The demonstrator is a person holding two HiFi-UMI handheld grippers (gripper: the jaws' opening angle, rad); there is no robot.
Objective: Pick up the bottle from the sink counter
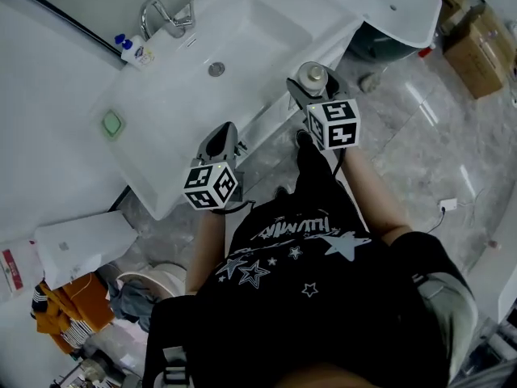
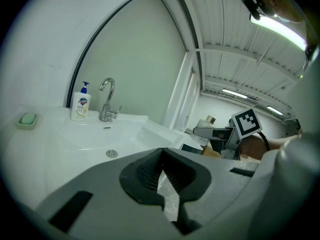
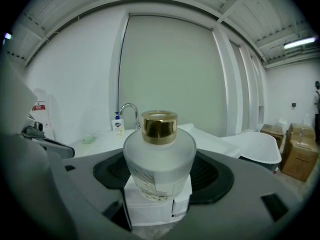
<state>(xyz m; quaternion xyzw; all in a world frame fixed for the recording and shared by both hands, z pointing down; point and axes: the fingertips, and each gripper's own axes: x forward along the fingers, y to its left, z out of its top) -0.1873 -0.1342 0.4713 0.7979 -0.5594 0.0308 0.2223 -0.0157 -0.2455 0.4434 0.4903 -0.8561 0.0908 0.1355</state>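
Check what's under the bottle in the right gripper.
Below the frosted bottle, held in the right gripper, shows a white boxy shape. The bottle's base covers where they meet, so contact cannot be told.

The head camera looks steeply down past the person's chest onto the sink point(image 1: 242, 39). The left claw point(image 1: 225, 129) camera looks low across the basin toward the faucet point(image 2: 106, 100), catching the right claw point(image 2: 197, 132) at its right. The right claw camera sits close behind the bottle point(image 3: 159, 154) and faces the same faucet and soap dispenser point(image 3: 118, 125).
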